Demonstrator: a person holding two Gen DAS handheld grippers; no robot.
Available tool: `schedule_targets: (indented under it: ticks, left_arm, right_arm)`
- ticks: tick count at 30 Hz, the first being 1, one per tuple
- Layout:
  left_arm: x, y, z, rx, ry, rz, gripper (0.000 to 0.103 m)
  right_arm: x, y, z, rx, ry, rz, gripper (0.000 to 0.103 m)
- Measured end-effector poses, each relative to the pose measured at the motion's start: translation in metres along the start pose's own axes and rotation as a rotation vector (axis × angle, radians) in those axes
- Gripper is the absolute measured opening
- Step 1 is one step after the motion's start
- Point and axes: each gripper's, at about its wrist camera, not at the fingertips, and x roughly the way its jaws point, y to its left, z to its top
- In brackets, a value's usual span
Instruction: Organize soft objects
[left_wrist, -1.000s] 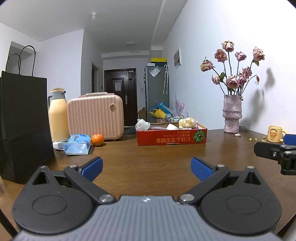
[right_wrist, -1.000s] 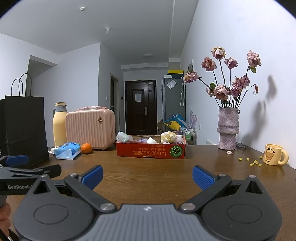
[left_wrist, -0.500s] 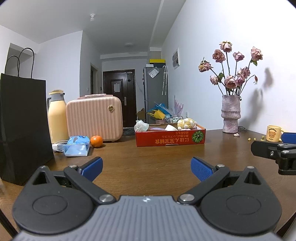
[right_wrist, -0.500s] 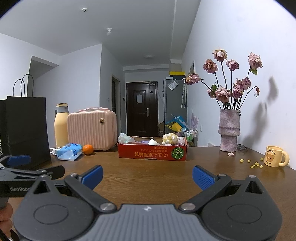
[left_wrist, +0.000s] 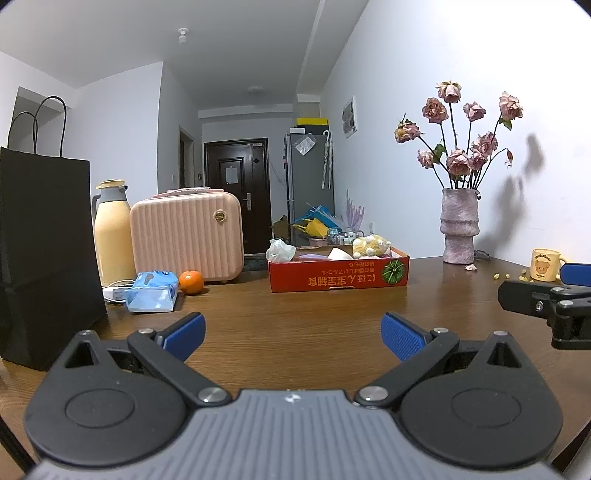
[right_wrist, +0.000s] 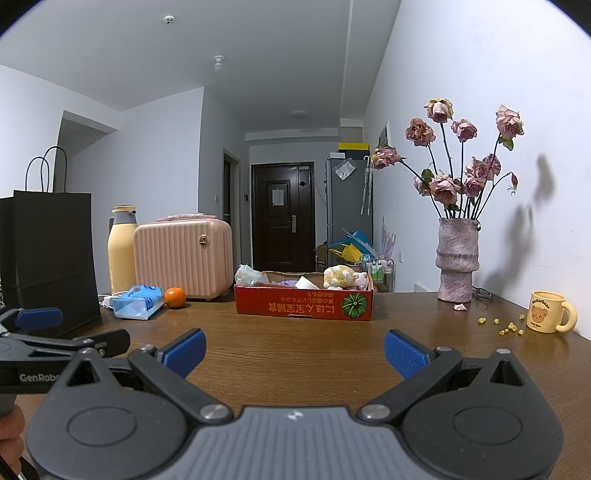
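Soft toy (right_wrist: 341, 276), yellow and white, sits at the right end of the red box (right_wrist: 303, 304) on the far table (right_wrist: 314, 350), among what may be crumpled bags. Left gripper (left_wrist: 291, 334) and right gripper (right_wrist: 293, 349) hover near, jaws spread, empty.

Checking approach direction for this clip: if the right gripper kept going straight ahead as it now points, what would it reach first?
Probably the red cardboard box, after bare brown wooden table. The right gripper is open and empty; its height above the table is unclear.
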Motion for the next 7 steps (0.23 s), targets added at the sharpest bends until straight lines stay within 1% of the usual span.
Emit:
schedule_targets:
  ticks: [7]
  left_arm:
    - [0.0006,-0.0007,-0.0009,-0.002,-0.004,-0.019,0.103]
  right_arm:
    - [0.0006,-0.0005,-0.0004,0.001,0.003,0.001,0.103]
